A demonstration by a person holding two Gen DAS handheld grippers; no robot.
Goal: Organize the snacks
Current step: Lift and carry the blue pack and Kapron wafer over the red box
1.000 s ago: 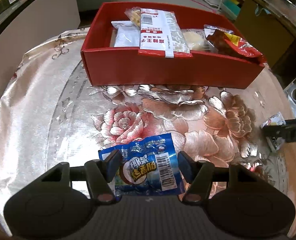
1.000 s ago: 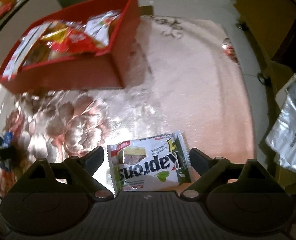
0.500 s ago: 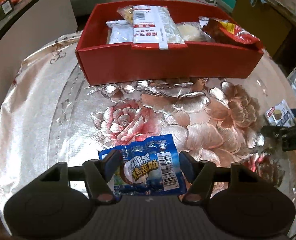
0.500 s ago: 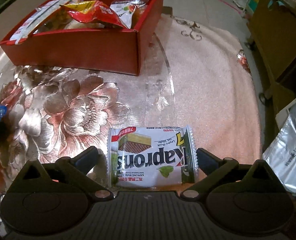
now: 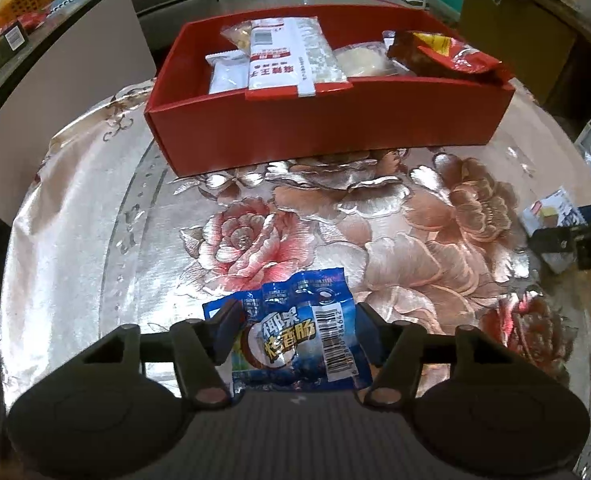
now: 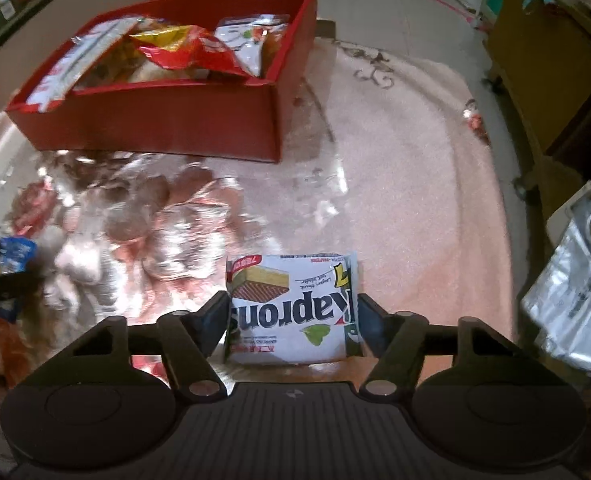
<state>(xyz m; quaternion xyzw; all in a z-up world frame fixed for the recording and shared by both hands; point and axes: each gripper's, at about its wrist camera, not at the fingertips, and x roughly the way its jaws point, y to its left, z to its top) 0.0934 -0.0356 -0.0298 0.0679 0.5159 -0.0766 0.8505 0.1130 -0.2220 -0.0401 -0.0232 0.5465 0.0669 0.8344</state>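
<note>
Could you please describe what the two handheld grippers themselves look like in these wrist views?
Both are matte black plastic. The left gripper and the right gripper each have two angled fingers on linkage arms with small round pivot pins, above two rounded disc-like housings and a ribbed central panel bearing a small pale mark. No cables, sleeves or hands are visible.
</note>
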